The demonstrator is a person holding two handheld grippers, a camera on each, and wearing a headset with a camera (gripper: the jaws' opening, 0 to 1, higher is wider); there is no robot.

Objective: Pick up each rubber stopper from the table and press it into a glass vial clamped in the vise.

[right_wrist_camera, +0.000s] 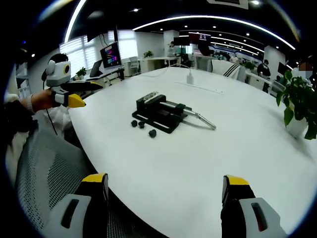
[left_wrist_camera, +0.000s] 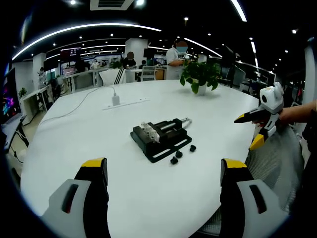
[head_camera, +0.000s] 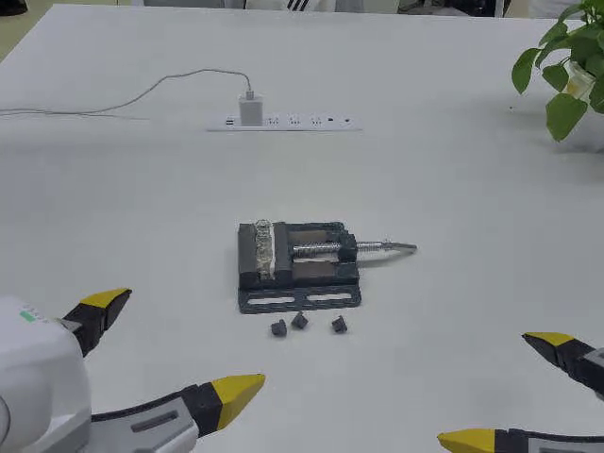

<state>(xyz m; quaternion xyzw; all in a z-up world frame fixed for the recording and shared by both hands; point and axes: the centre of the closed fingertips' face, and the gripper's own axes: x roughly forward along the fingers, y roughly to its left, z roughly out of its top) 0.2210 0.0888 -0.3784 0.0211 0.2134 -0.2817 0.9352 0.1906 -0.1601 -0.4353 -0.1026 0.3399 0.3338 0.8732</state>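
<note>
Vise (head_camera: 297,267) on white tabletop (head_camera: 453,189), glass vials (head_camera: 263,243) clamped in it, three rubber stoppers (head_camera: 300,322) just beside its base, left gripper (head_camera: 184,340) and right gripper (head_camera: 495,389) both agape, empty

Bare table (head_camera: 142,208) lies open around the vise (head_camera: 297,269); power strip (head_camera: 283,122) stands well behind.

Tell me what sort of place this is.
Most likely an open-plan office: a big white table with a power strip and a plant, desk monitors behind, and long ceiling light strips.
</note>
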